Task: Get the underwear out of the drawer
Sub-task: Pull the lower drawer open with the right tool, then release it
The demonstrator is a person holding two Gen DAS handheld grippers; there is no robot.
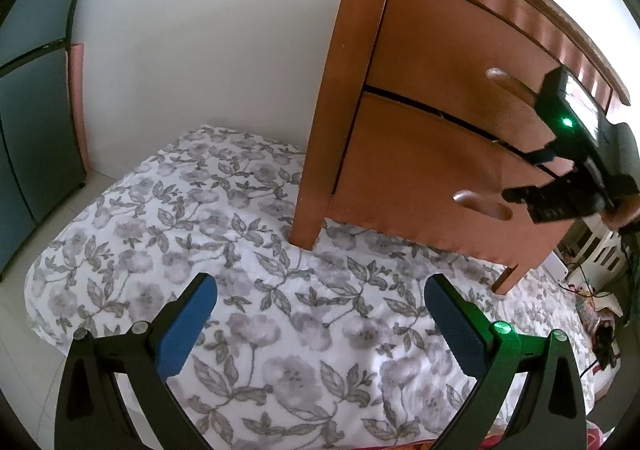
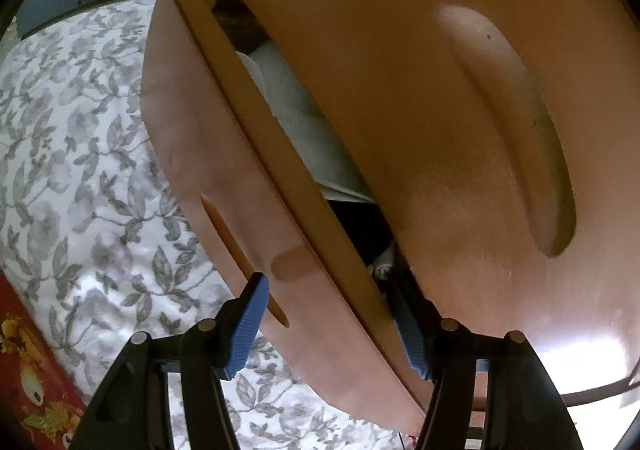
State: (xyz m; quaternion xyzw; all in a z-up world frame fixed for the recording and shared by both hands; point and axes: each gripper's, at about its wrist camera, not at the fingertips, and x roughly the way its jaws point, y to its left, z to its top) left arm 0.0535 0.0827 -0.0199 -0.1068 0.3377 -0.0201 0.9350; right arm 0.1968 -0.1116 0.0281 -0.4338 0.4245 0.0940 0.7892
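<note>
Fingers of our right gripper (image 2: 332, 324) clamp the lower drawer front (image 2: 224, 186); left gripper (image 1: 320, 314) hangs released. Pulling crooked, we risk slipping off; drawer barely open.

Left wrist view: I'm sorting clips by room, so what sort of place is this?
Most likely a bedroom. A wooden nightstand with two drawers stands on a floral sheet that looks like bedding, against a white wall. A dark cabinet stands at the left.
</note>
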